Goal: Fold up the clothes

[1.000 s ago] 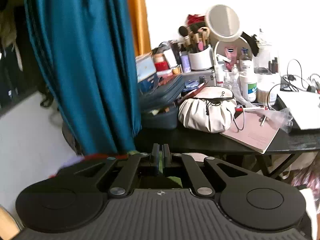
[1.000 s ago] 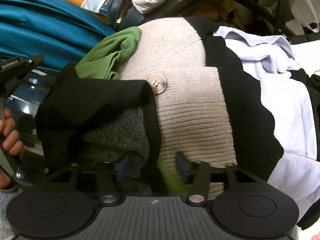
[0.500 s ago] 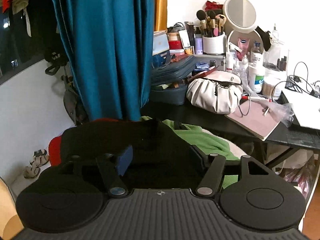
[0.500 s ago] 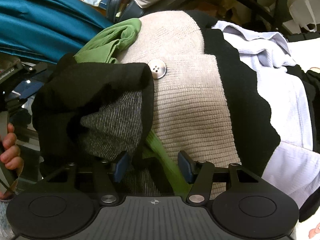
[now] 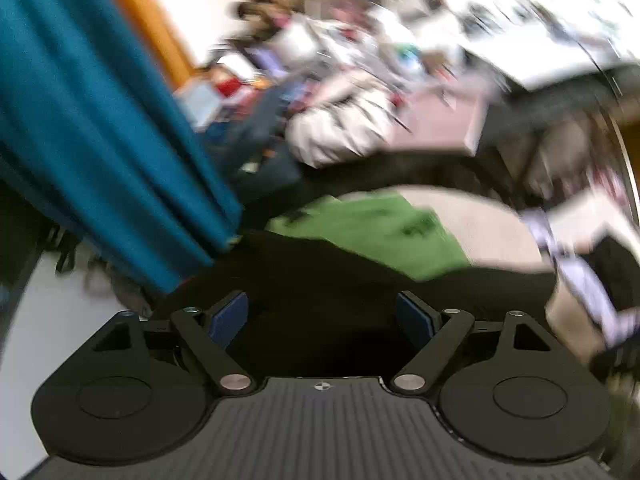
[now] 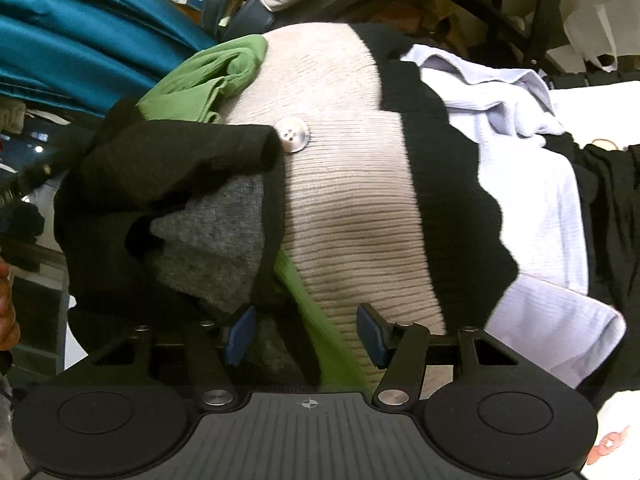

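Note:
A pile of clothes fills both views. In the right wrist view a beige ribbed cardigan (image 6: 352, 200) with black trim and a large button (image 6: 293, 135) lies beside a black and grey garment (image 6: 192, 200), a green cloth (image 6: 208, 80) and a pale lilac shirt (image 6: 532, 184). My right gripper (image 6: 306, 334) is open just above the pile, a green strip running between its blue pads (image 6: 239, 335). The left wrist view is blurred: my left gripper (image 5: 322, 316) stands wide open over the black garment (image 5: 320, 280), with the green cloth (image 5: 372, 232) and beige cardigan (image 5: 480, 228) beyond.
A teal curtain (image 5: 100, 128) hangs at the left. Behind the pile a dark table (image 5: 400, 164) carries a white pouch (image 5: 340, 136), a pink notebook, cosmetics and a mirror. A hand (image 6: 6, 308) shows at the left edge of the right wrist view.
My left gripper went from shut to wide open and swung down and rightward over the pile, blurring its view. The right gripper stays open and has edged forward.

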{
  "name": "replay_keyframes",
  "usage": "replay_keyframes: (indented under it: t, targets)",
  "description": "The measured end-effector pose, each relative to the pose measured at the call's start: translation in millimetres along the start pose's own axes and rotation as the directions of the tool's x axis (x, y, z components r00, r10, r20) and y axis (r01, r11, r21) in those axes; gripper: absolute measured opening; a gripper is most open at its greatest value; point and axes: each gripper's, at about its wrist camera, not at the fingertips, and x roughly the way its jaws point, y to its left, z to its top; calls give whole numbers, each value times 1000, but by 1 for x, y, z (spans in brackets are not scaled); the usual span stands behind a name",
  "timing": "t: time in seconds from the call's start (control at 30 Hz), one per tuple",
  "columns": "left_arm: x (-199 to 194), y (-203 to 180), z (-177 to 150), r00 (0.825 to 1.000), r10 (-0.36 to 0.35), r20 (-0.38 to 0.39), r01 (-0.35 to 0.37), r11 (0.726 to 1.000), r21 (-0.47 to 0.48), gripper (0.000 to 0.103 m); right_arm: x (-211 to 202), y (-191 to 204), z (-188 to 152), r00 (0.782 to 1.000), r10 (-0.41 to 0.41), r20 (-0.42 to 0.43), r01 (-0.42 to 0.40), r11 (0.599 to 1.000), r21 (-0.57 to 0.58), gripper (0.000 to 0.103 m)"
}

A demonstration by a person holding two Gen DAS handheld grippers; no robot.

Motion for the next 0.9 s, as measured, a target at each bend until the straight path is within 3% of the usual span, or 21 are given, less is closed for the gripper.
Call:
replay_keyframes:
  t: [0.2,0.37,0.43,0.47,0.5,0.53,0.57,0.6,0.73,0.9]
  targets:
    - [-4,-31,-2,996,-93,-14,93,963,252,83,-10,-8,5,1000,-24,-8,24,1000,-19,53]
    - [-6,-44,-8,980,-199,-6,184,891,414,91,-15,-5,7,997,-77,6,78,996,-51,54]
    - [6,-48,-15,975,-221,17,187,859,477,91,-15,1,3,994,-105,22,106,992,-64,54]
    - [11,-49,-18,973,-226,35,179,847,501,78,-16,4,0,993,-116,34,118,991,-69,55]
    - [10,-38,-19,969,-240,61,185,867,463,41,-16,8,-3,991,-124,50,127,990,-69,59]
    - [9,-27,-19,964,-252,88,193,885,424,24,-18,11,-9,989,-126,74,130,990,-60,63]
    - [8,-16,-20,958,-264,114,202,901,385,13,-21,13,-16,987,-116,108,120,992,-38,70]
    - [8,-5,-21,951,-273,142,211,914,345,11,-24,16,-24,983,-112,143,115,993,-15,77]
    - [5,38,-24,920,-298,253,257,949,182,7,-24,30,-50,969,-126,214,118,992,48,82]
    - [1,91,-28,871,-296,392,329,944,-19,7,-16,48,-77,953,-149,263,124,986,110,82]
